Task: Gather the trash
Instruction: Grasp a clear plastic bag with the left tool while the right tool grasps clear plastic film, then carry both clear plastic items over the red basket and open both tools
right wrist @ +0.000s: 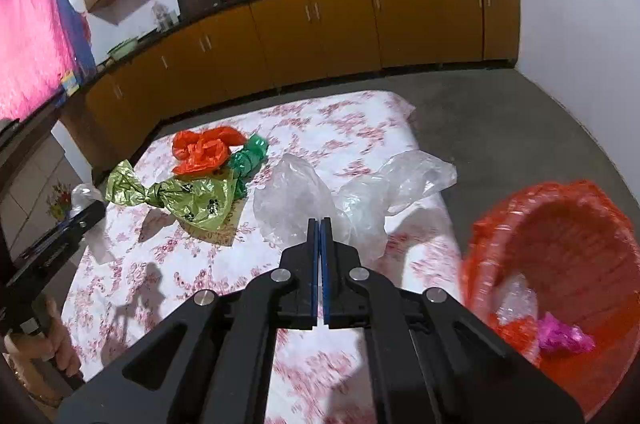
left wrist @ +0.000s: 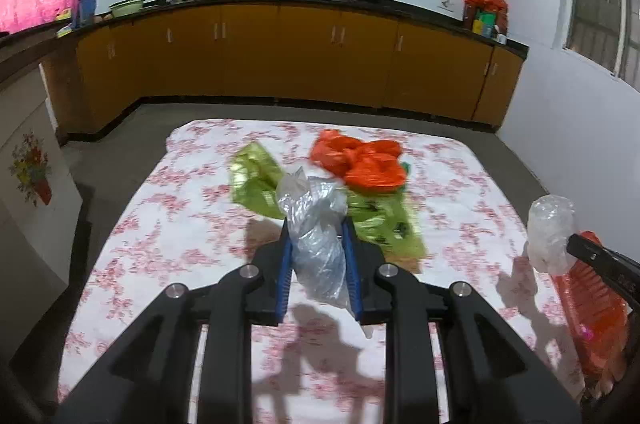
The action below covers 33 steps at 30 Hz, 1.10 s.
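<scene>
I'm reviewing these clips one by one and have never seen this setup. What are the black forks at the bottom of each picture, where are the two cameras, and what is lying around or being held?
No robot here: a person carries a two-finger gripper in each hand, each with a fisheye camera looking along its fingers. The left gripper is clamped on a crumpled clear bag. The right gripper is shut on the edge of another clear plastic sheet. Both hang over a table with a floral cloth. On it lie an orange bag, a yellow-green bag and a dark green one. At the table's right edge stands an orange bin, already holding some pink and clear scraps.
</scene>
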{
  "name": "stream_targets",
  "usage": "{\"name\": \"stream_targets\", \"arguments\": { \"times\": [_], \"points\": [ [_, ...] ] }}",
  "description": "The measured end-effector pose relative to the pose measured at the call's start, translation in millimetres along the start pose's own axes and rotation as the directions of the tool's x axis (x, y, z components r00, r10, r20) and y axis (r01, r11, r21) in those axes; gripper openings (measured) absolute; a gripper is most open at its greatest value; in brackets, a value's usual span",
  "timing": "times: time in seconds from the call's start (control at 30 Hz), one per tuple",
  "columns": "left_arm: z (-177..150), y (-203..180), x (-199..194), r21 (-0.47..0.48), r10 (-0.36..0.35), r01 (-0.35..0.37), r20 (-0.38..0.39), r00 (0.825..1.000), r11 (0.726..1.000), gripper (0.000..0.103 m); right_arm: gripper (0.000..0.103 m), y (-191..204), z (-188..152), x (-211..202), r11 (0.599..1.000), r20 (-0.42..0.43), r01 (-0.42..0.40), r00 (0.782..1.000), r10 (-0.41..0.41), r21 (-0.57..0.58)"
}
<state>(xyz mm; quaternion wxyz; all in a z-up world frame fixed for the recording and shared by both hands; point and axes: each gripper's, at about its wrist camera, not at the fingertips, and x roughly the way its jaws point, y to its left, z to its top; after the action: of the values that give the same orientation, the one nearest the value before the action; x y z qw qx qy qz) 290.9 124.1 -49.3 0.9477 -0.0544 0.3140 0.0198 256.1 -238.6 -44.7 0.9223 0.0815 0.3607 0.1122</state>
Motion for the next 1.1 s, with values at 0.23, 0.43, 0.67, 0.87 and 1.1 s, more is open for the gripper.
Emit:
{"name": "stream_targets", "arguments": {
  "times": [0.23, 0.43, 0.67, 0.87, 1.1],
  "points": [
    [1.8, -37.4, -12.1, 0.049, -0.057, 0.056, 0.015, 0.998, 0.997, 0.024, 0.002, -21.6, -0.7, -40.4, 0.999, 0.046, 0.023, 0.999, -0.025, 0.03],
    [1.7, -68.1, -21.4, 0.089, -0.109, 0.106, 0.022, 0.994, 0.99, 0.024, 0.002, -38.9, -3.3, -65.4, 0.997, 0.078, 0.052, 0.995, -0.056, 0.056],
    [0.6, -104.8, -29.4, 0.125, -0.181, 0.178, 0.015, 0.983, 0.976, 0.024, 0.002, -66.3, -11.3, -96.1, 0.989, 0.12, 0.096, 0.987, -0.109, 0.11],
    [-4.9, -144.1, -33.1, 0.159, -0.257, 0.254, -0.004, 0.966, 0.954, 0.024, 0.002, -90.5, -18.1, -115.0, 0.977, 0.137, 0.151, 0.976, -0.172, 0.151],
    [-16.5, -191.0, -33.1, 0.207, -0.353, 0.354, -0.042, 0.935, 0.912, 0.024, 0.002, -113.0, -25.8, -131.2, 0.961, 0.147, 0.198, 0.962, -0.228, 0.194]
  ]
}}
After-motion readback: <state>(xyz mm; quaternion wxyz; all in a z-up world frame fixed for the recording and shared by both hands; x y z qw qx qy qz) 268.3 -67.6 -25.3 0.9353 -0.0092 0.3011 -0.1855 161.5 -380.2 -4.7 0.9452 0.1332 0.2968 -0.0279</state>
